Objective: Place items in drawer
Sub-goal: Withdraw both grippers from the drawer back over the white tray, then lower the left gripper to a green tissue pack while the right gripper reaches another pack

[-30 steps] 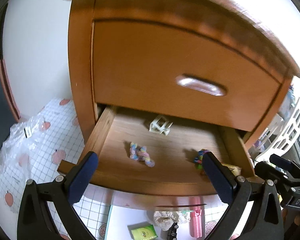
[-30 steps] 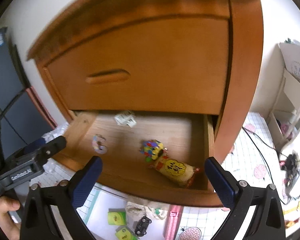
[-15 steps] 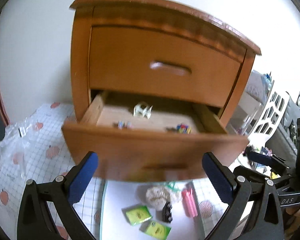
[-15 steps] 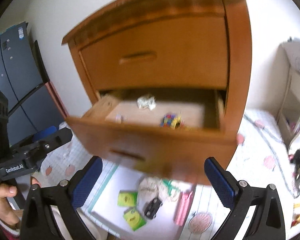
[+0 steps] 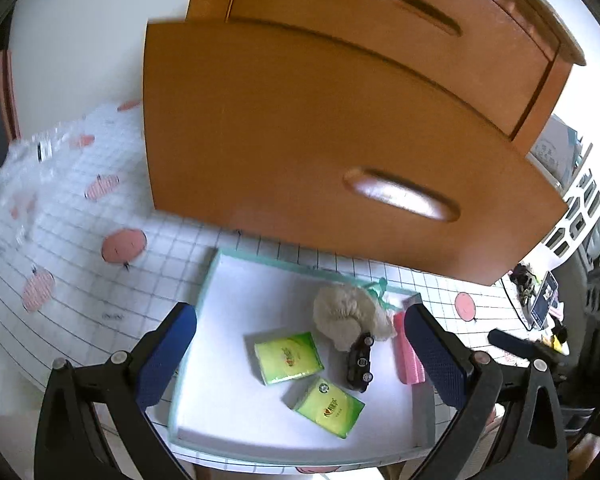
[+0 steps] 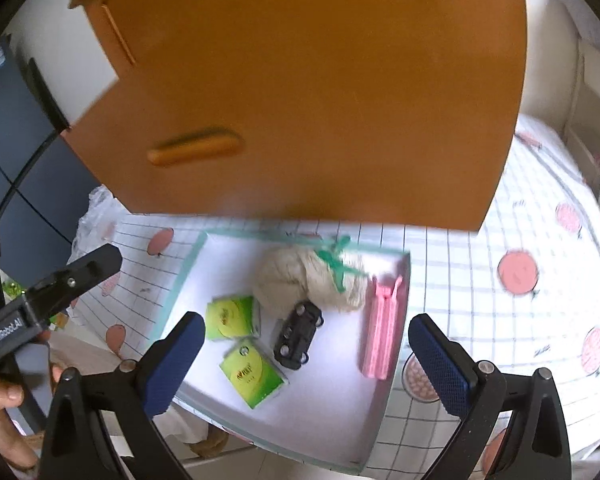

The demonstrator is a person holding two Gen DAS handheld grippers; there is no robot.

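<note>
The lower drawer (image 5: 300, 140) (image 6: 320, 120) of the wooden cabinet stands pulled out above a white tray (image 5: 240, 280) (image 6: 228, 252); its inside is hidden from here. On the tray lie two green packets (image 5: 288, 357) (image 6: 230, 317), a black toy car (image 5: 360, 361) (image 6: 298, 334), a beige yarn ball with a green ribbon (image 5: 346, 314) (image 6: 300, 280) and a pink clip (image 5: 406, 360) (image 6: 380, 328). My left gripper (image 5: 300, 354) hangs open over the packets. My right gripper (image 6: 306, 354) is open above the car. Neither holds anything.
A white gridded cloth with pink fruit prints (image 5: 80, 208) (image 6: 520, 280) covers the table. Crumpled clear plastic (image 5: 8, 184) lies at the left. The upper drawer (image 5: 400, 40) is closed. White shelving (image 5: 580, 208) stands at the right. A hand (image 6: 0, 400) holds the left gripper's handle.
Both grippers have pulled back from the open drawer and tilted down toward the tray. The drawer's contents have passed out of sight behind its front panel.
</note>
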